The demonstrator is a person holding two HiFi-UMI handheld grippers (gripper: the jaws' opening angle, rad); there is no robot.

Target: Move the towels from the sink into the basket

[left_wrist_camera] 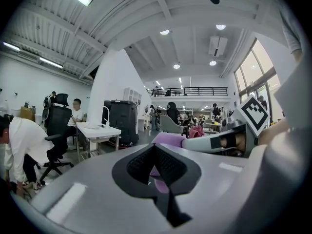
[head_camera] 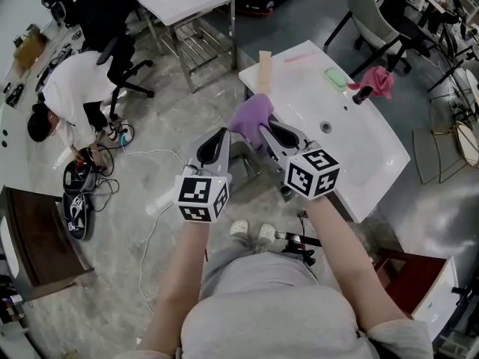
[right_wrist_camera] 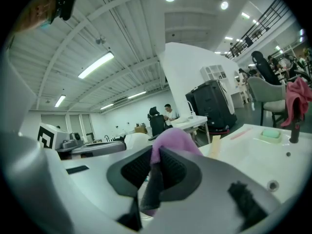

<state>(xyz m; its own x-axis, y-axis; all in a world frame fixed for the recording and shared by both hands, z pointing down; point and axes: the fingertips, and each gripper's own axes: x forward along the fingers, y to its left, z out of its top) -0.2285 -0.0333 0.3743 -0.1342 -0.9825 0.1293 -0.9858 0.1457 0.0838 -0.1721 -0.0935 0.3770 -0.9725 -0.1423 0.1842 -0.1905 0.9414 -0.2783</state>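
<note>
The right claw was clamped on the purple towel, which bulged above its tips. The left claw, just beside it, was closed on the towel's other edge. The towel hung in the air just off the sink's corner.

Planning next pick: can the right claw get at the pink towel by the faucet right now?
Probably not yet. The way across the sink to the pink towel looks free, but the right claw is shut on the purple towel.
</note>
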